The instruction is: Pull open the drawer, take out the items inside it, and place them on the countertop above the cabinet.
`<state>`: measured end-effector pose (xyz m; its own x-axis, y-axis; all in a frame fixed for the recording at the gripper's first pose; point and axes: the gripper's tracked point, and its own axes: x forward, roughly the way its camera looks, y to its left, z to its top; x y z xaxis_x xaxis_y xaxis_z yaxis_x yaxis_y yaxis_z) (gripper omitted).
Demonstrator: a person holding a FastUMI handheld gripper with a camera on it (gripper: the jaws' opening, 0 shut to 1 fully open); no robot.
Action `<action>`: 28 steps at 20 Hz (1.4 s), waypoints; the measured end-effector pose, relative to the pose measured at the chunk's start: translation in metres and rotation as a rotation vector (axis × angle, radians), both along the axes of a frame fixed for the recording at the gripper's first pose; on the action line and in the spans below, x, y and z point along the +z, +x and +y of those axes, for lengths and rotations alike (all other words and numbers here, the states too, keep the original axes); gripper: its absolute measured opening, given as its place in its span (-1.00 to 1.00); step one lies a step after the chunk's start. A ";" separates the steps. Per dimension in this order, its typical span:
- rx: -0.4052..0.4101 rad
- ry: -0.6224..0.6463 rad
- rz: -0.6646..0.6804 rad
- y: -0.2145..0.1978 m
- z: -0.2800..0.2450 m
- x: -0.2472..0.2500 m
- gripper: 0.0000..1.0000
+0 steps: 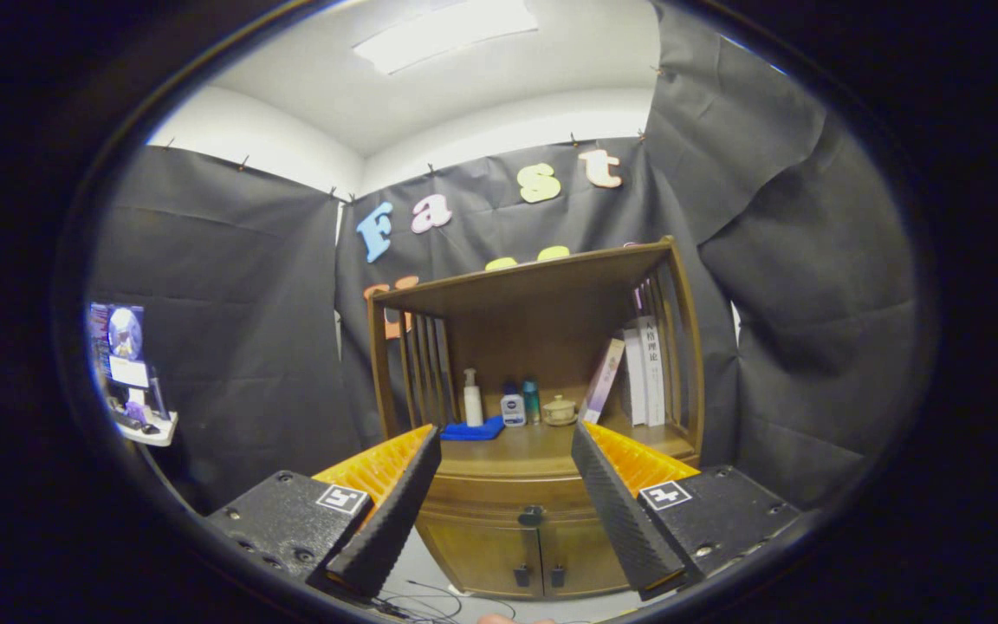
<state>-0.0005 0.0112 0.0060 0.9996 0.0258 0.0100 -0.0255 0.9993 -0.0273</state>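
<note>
Claw [506, 438]: two black ribbed fingers [395, 511] with orange backs, spread wide apart, holding nothing, raised in front of the cabinet and well short of it.

Drawer [506, 496]: seen between the fingers, just under the worktop, closed, with a dark knob [531, 516] at its middle. Contents hidden.

Cabinet [508, 555]: brown wood, two lower doors below the drawer, each with a small dark handle.

Worktop [542, 444]: top of the cabinet, beyond the fingertips, roofed by a shelf on slatted sides. On it:
- blue cloth [473, 429], at the left;
- white pump bottle [472, 399], just behind the cloth;
- small white bottle [512, 407] with a teal bottle [531, 401] just beside it;
- lidded cream jar [559, 410];
- leaning book [603, 380] and upright books [644, 371], against the right slats.

Floor below the cabinet: loose cables [430, 596].
</note>
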 end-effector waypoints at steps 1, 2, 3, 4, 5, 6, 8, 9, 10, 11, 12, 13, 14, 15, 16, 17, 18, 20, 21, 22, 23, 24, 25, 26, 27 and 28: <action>0.007 0.000 0.000 -0.001 0.002 0.001 0.98; 0.009 -0.002 0.003 -0.003 0.004 0.002 0.98; 0.014 -0.007 -0.003 -0.004 0.004 0.003 0.98; 0.010 -0.009 -0.012 -0.003 0.003 0.004 0.98; 0.006 -0.012 -0.016 -0.001 0.003 0.001 0.98; 0.004 -0.014 -0.011 0.000 0.004 -0.003 0.98; 0.014 -0.016 -0.001 0.007 0.011 -0.014 0.98; 0.011 -0.019 0.008 0.010 0.012 -0.019 0.98; 0.005 -0.021 0.010 0.014 0.011 -0.025 0.98; 0.002 -0.029 0.015 0.016 0.011 -0.029 0.98; -0.004 -0.039 0.013 0.019 0.011 -0.032 0.98; -0.017 -0.052 0.013 0.022 0.008 -0.037 0.98; -0.037 -0.056 0.013 0.027 0.004 -0.042 0.98; -0.050 -0.056 0.019 0.031 0.000 -0.048 0.98; -0.048 -0.056 0.031 0.036 0.001 -0.059 0.98; -0.050 -0.057 0.050 0.043 0.001 -0.071 0.98; -0.053 -0.061 0.067 0.048 0.000 -0.082 0.98; -0.063 -0.066 0.100 0.065 -0.003 -0.105 0.98; -0.062 -0.067 0.114 0.073 -0.002 -0.115 0.98; -0.066 -0.066 0.128 0.083 -0.002 -0.124 0.98; -0.065 -0.061 0.139 0.091 -0.004 -0.134 0.98; -0.065 -0.054 0.148 0.099 -0.005 -0.144 0.98; -0.065 -0.049 0.156 0.107 -0.006 -0.154 0.98; -0.072 -0.045 0.165 0.116 -0.010 -0.166 0.98; -0.082 -0.042 0.180 0.126 -0.016 -0.180 0.98; -0.092 -0.037 0.198 0.134 -0.020 -0.192 0.98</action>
